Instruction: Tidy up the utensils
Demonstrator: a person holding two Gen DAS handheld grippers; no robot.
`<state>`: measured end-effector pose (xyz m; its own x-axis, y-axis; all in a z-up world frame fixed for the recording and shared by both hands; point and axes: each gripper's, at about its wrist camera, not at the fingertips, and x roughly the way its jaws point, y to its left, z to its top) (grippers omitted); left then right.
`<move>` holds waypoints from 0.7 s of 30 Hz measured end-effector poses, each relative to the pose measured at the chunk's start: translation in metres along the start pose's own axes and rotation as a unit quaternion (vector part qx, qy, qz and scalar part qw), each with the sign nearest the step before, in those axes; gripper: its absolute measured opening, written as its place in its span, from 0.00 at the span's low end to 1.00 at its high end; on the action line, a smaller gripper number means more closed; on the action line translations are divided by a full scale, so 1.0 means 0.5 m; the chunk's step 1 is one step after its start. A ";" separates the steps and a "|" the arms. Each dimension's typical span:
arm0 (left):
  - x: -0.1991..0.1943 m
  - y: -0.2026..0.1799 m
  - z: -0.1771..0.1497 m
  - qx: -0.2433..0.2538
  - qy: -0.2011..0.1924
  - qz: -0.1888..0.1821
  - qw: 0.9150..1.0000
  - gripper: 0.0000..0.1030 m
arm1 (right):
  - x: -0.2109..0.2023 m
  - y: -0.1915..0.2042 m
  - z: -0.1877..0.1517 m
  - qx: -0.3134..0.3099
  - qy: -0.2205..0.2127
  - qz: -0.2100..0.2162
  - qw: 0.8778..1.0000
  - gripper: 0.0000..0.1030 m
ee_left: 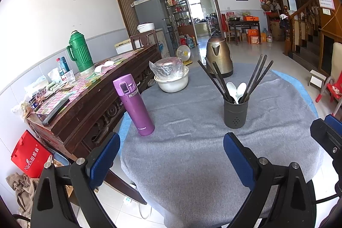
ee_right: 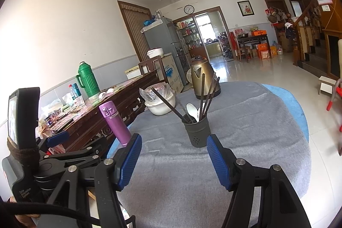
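Now, 7 chopsticks (ee_left: 215,78), 2 spoons (ee_left: 236,89), 1 holder (ee_left: 235,114)

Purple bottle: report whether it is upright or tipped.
Upright. The purple bottle stands on its base on the grey cloth, lid on top.

My fingers (ee_left: 237,155) wear ribbed blue pads on black frames — beyond them a plain grey tablecloth (ee_left: 192,153), dark grey holder (ee_left: 235,113), white spoons (ee_left: 236,89), purple flask (ee_left: 133,105).

A grey cloth (ee_left: 192,164) covers the bench; on it stand a utensil holder (ee_left: 235,113), purple flask (ee_left: 134,105) left, white basin (ee_left: 172,82) and kettle (ee_left: 219,57) far.
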<state>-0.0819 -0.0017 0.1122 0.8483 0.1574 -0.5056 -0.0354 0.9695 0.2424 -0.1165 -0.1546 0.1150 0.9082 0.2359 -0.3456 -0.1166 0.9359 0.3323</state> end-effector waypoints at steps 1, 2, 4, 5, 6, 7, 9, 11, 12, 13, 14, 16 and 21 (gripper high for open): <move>0.000 0.001 -0.001 -0.001 0.000 0.000 1.000 0.94 | 0.000 0.000 0.000 0.000 0.000 0.000 1.000 0.65; 0.001 0.001 -0.001 -0.001 0.001 -0.001 1.000 0.94 | 0.000 0.000 0.000 -0.001 0.000 0.000 1.000 0.65; 0.002 0.002 -0.004 -0.002 0.001 -0.001 1.000 0.94 | 0.001 0.000 0.000 0.000 0.000 0.000 1.000 0.65; 0.002 0.003 -0.005 -0.003 0.002 -0.001 1.000 0.94 | 0.000 0.000 0.000 0.000 0.000 0.000 1.000 0.65; 0.002 0.004 -0.006 -0.004 0.003 -0.001 1.000 0.94 | 0.001 0.000 0.000 0.000 0.000 0.000 1.000 0.65; 0.003 0.005 -0.007 -0.004 0.003 -0.001 1.000 0.94 | 0.001 0.000 0.000 0.000 0.000 0.000 1.000 0.65; 0.003 0.005 -0.008 -0.005 0.004 -0.001 1.000 0.94 | 0.001 0.001 0.000 -0.001 0.001 0.000 1.000 0.65; 0.004 0.007 -0.007 -0.006 0.004 -0.002 1.000 0.94 | 0.001 0.001 0.000 0.000 0.000 0.000 1.000 0.65; 0.003 0.008 -0.007 -0.007 0.004 -0.002 1.000 0.94 | 0.001 0.001 0.000 0.000 0.000 0.000 1.000 0.65; 0.003 0.008 -0.007 -0.007 0.004 -0.002 1.000 0.94 | 0.001 0.001 0.000 -0.001 0.000 0.000 1.000 0.65; 0.003 0.008 -0.007 -0.007 0.004 -0.002 1.000 0.94 | 0.001 0.002 0.000 -0.002 0.000 -0.001 1.000 0.65; 0.003 0.009 -0.008 -0.008 0.004 -0.001 1.000 0.94 | 0.001 0.003 -0.002 -0.003 0.000 0.000 1.000 0.65; 0.004 0.011 -0.010 -0.010 0.003 -0.002 1.000 0.94 | 0.006 0.004 -0.007 -0.006 0.003 0.003 1.000 0.65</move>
<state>-0.0831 0.0047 0.1083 0.8451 0.1547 -0.5117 -0.0423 0.9736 0.2244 -0.1156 -0.1511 0.1118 0.9054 0.2429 -0.3483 -0.1272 0.9377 0.3234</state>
